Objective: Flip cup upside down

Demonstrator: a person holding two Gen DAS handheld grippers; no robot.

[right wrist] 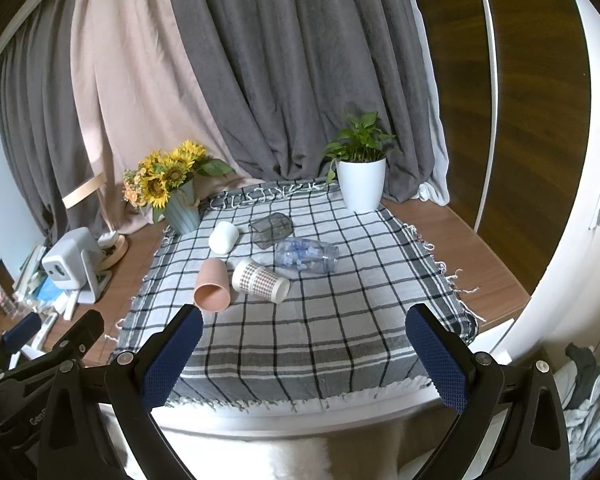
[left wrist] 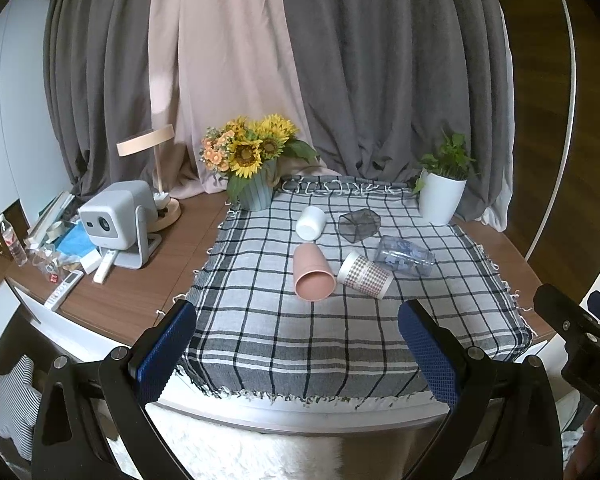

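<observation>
both claws (left wrist: 298, 350) (right wrist: 303, 354) gape over the cloth's (right wrist: 300, 340) bare near edge.

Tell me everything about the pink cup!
The pink cup is plain, smooth and matte, maybe plastic, with no handle. It lies on its side on the checked cloth, open mouth facing the cameras, inside empty. The checked paper cup lies close on its right; whether they touch is unclear. No gripper holds it.
</observation>
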